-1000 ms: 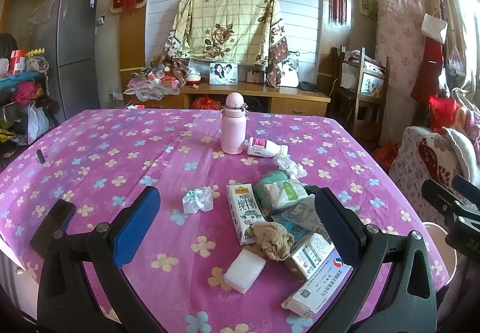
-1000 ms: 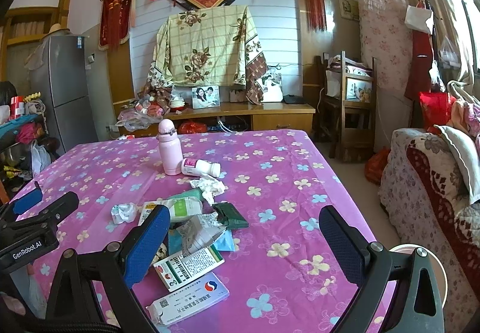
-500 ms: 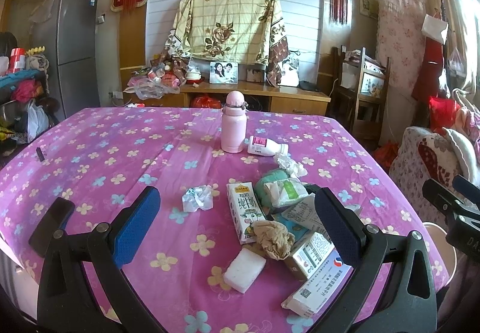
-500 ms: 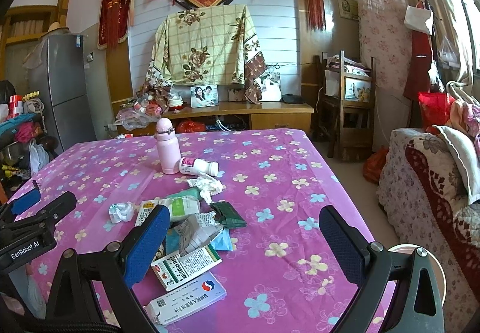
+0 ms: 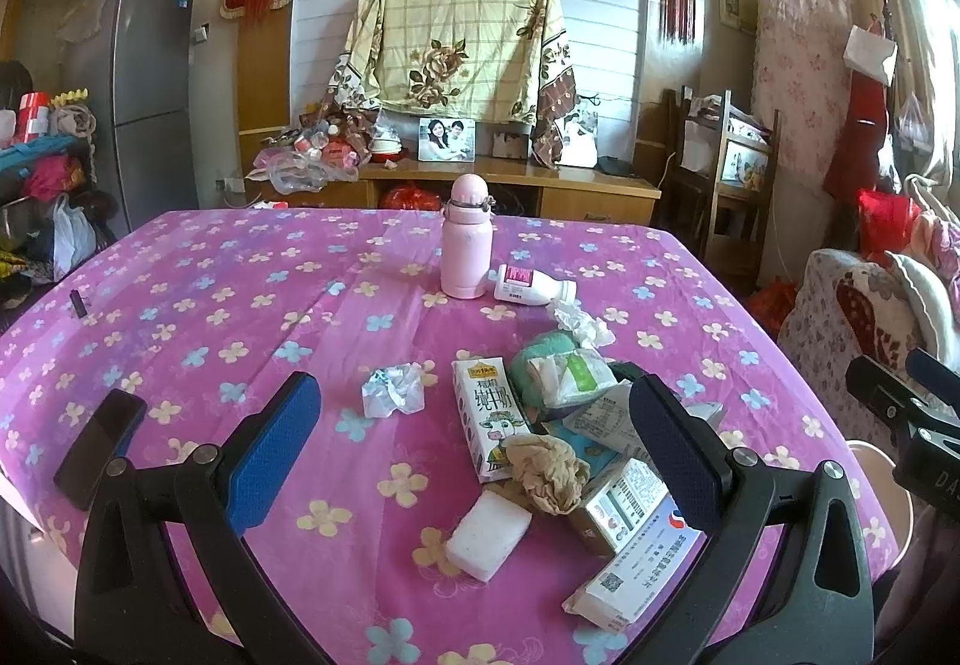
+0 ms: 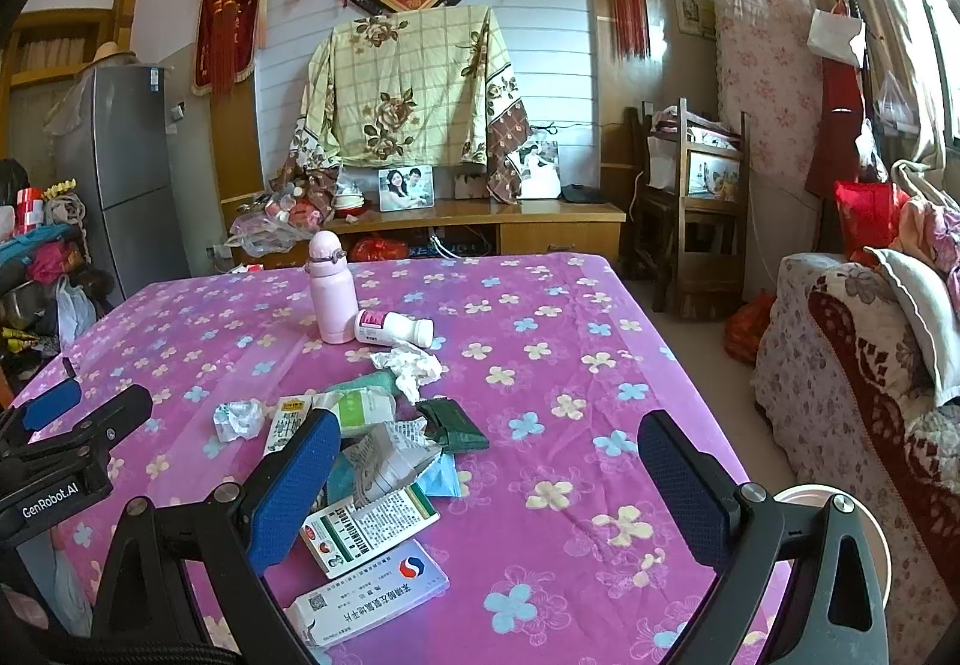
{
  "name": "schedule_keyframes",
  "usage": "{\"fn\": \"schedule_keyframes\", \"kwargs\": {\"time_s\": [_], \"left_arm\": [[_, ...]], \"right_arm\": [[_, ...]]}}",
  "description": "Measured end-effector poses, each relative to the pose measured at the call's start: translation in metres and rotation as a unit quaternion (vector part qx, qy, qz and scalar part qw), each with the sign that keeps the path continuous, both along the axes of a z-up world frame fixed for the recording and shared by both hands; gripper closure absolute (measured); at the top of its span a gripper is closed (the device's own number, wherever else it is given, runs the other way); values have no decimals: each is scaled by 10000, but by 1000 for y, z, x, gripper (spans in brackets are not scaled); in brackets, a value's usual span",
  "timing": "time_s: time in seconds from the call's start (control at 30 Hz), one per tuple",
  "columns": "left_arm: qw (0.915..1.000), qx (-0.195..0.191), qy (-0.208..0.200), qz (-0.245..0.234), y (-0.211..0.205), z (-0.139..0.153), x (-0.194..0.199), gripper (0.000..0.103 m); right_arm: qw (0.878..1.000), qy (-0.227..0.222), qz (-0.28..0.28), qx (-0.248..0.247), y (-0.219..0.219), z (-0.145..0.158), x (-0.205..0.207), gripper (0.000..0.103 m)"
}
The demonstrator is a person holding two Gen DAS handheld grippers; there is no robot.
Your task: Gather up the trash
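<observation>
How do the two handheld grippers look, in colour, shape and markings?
Both the left gripper and the right gripper have black, Y-shaped frames with silver screws and textured blue pads on the fingers. White lettering "GenRobot.AI" marks the left gripper's side. No cables or sleeves show.

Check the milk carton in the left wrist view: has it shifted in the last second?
No. The milk carton lies flat at the same spot and angle, nearer the camera than the pink bottle.
</observation>
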State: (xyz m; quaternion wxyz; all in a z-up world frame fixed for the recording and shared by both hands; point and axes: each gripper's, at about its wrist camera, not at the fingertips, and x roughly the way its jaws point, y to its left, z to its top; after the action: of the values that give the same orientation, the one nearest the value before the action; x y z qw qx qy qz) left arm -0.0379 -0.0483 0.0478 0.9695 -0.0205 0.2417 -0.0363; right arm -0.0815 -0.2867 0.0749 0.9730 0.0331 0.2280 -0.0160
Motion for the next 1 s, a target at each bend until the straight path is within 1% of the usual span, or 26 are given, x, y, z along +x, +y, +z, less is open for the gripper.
{"fn": "schedule_keyframes", "kwargs": {"time_s": [0.1,0.27,0.57,0.9,1.0], "left_arm": [[10000,10,29,2,-4,0,2,1],[10000,25,86,18,-5,-5,3,1],[9999,21,132,11,0,-11,3,1],[9998,-14,179,29,7,-18,6,1],[9998,-6,189,38,9,-19,7,1]], "right_arm": [[10000,22,0,-8,-7,-3,-2,4],[10000,26,-9,8,-6,-3,-1,4],[9999,127,-18,-16,-18,-17,-10,4],[9997,218,25,-66,-17,-17,-9,4],[9996,264,57,-88,-12,-14,-3,4]]}}
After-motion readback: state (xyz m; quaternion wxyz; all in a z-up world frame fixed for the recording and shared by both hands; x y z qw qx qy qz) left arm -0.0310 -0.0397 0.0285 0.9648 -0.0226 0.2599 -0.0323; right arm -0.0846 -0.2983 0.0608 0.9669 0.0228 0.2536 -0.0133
